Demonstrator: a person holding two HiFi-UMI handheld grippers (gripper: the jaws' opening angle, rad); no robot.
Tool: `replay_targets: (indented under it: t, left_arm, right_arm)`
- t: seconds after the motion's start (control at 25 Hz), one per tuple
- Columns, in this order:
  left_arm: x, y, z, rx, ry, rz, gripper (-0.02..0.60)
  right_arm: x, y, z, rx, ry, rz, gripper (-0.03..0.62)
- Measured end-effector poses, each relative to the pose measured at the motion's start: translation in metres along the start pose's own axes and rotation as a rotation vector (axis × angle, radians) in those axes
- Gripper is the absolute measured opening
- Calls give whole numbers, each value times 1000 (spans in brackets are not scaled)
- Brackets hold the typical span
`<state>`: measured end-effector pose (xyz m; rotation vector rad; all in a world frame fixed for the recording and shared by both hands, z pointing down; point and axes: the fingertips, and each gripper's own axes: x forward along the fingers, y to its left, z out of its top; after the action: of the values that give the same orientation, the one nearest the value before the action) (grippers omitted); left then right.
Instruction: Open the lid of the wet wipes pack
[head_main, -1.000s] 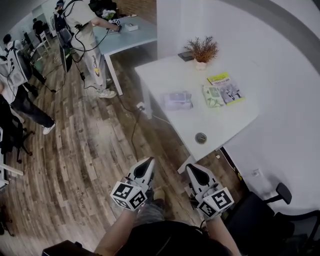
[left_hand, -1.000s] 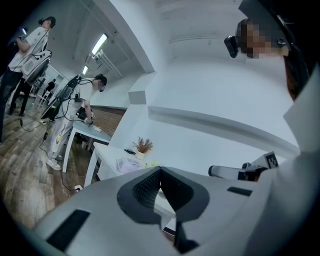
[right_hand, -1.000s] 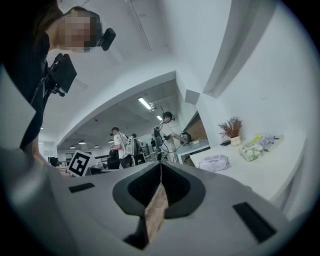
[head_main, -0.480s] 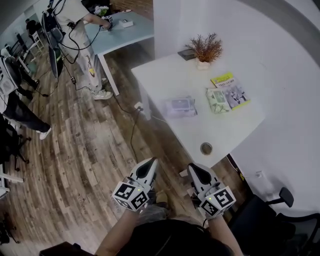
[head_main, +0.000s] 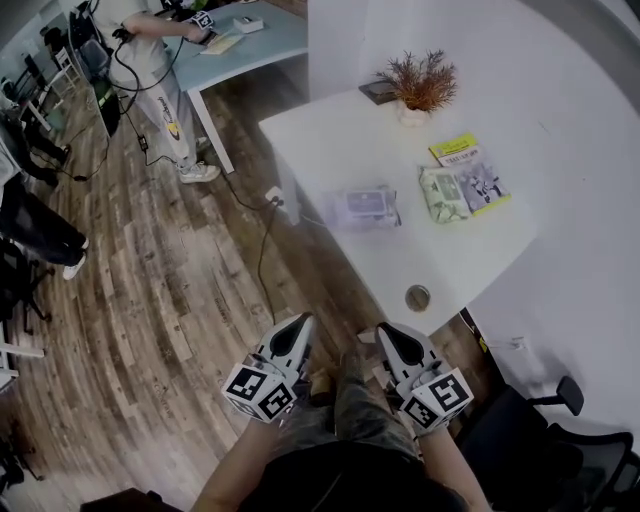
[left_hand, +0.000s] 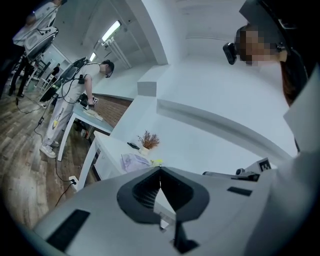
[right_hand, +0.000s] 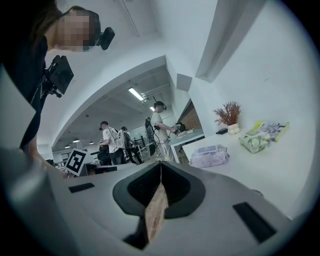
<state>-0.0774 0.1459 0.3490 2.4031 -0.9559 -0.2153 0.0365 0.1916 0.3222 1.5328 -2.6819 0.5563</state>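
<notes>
The wet wipes pack (head_main: 365, 207) is a pale lilac soft pack that lies flat near the left edge of the white table (head_main: 400, 260). It also shows in the left gripper view (left_hand: 134, 162) and the right gripper view (right_hand: 209, 155). My left gripper (head_main: 298, 325) and right gripper (head_main: 388, 338) hang side by side over the wooden floor, short of the table's near corner and well apart from the pack. Both are shut, with nothing between the jaws.
On the table stand a potted dry plant (head_main: 422, 88), a green pack (head_main: 443, 193), a yellow booklet (head_main: 468, 170) and a round grommet (head_main: 417, 297). A cable (head_main: 262, 250) trails on the floor. A black chair (head_main: 560, 440) is at the right. People work at a far desk (head_main: 235, 45).
The view has shifted closer to the table, so the table and pack sit lower and nearer. Both grippers stay shut and keep their place side by side in the picture.
</notes>
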Motion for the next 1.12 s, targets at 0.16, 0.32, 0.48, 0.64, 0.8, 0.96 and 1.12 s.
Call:
replay_targets:
  t: [0.16, 0.32, 0.48, 0.64, 0.8, 0.96, 1.12]
  left_arm:
    - [11, 6, -4, -11, 11, 15, 11]
    - [31, 22, 10, -9, -19, 63, 11]
    - [51, 31, 25, 8, -40, 73, 11]
    - [79, 35, 29, 9, -37, 66, 11]
    - [110, 38, 30, 19, -30, 42, 11]
    - [137, 42, 31, 43, -9, 15, 11]
    - [152, 46, 28, 73, 0, -10, 12]
  right_arm:
    - [11, -16, -1, -11, 25, 11, 21]
    - [33, -41, 9, -53, 33, 9, 21]
    - [55, -58, 21, -77, 39, 44, 21]
    - [69, -75, 25, -85, 58, 83, 21]
    - [80, -99, 30, -114, 76, 98, 21]
    - [90, -123, 33, -123, 84, 108, 21]
    - [97, -141, 30, -150, 109, 139, 21]
